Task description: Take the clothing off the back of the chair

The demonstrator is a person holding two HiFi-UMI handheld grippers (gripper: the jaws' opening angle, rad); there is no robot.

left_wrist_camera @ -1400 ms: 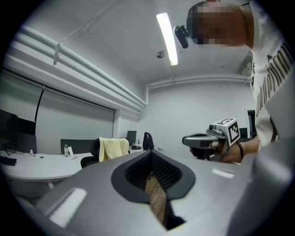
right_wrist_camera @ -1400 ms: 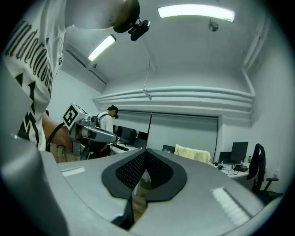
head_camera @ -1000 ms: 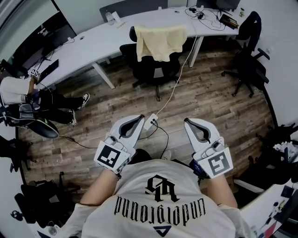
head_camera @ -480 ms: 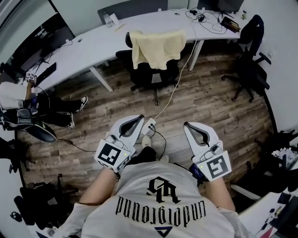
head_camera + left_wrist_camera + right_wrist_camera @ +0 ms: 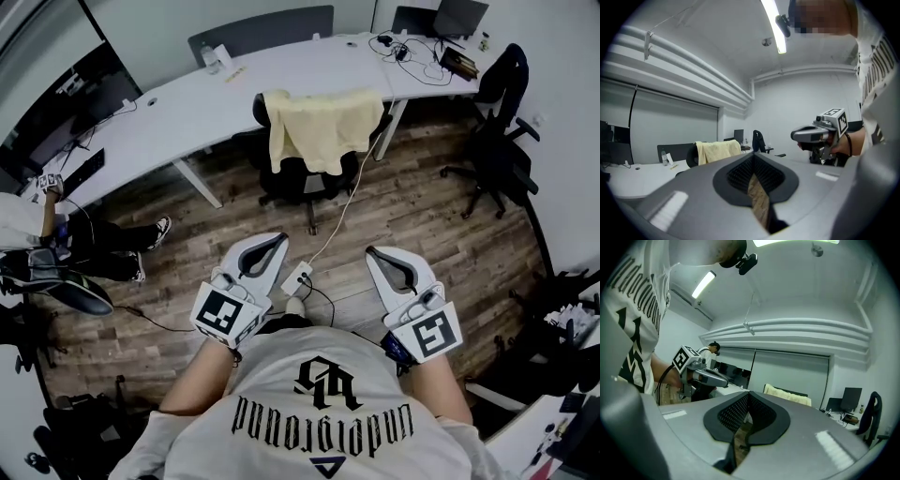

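- The chair (image 5: pixel 305 178) has its backrest almost wholly hidden under the yellow clothing (image 5: pixel 323 127). Only the seat, a dark rim and the base show.
- In the left gripper view, the left gripper (image 5: pixel 752 155) covers everything below the clothing with its own grey body.
- The right gripper (image 5: pixel 749 393) does the same in its view, so the clothing shows only as a pale strip.
- A seated person (image 5: pixel 66 239) is cut off by the left edge of the head view. Only legs and an arm show.
- The small items on the tabletop (image 5: pixel 187 94) are too small to name.
- The black chair at the right (image 5: pixel 497 94) carries a dark shape. Garment or backrest, I cannot tell.
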